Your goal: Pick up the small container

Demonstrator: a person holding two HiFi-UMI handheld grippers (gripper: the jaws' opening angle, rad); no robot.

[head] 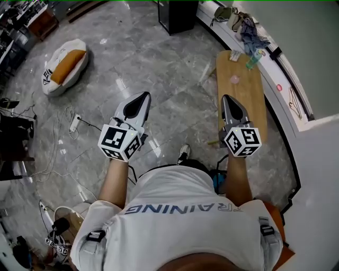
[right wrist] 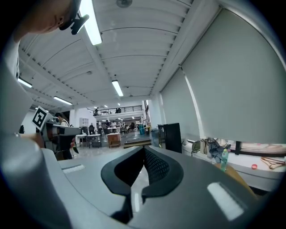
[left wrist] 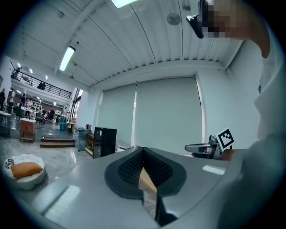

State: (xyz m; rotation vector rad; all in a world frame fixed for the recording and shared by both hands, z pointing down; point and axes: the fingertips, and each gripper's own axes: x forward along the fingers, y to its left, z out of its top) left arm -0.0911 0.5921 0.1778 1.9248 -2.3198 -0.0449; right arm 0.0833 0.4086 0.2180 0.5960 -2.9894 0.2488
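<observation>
Fingers of the left gripper (head: 142, 98) and the right gripper (head: 228, 99) press together at their tips with nothing between them, both at mid-frame above the grey floor (head: 159, 63). A pinkish small container (head: 234, 79) sits on the wooden bench (head: 257, 106) at upper right, apart from the right gripper, near a green bottle (head: 253, 59).

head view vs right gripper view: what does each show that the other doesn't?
Head view only: the white-and-orange cushion on the floor, and the small pink container on the wooden table. Right gripper view only: ceiling strip lights and the far balcony. Both: the shut right gripper, that table, the green bottle, the black cabinet.
</observation>
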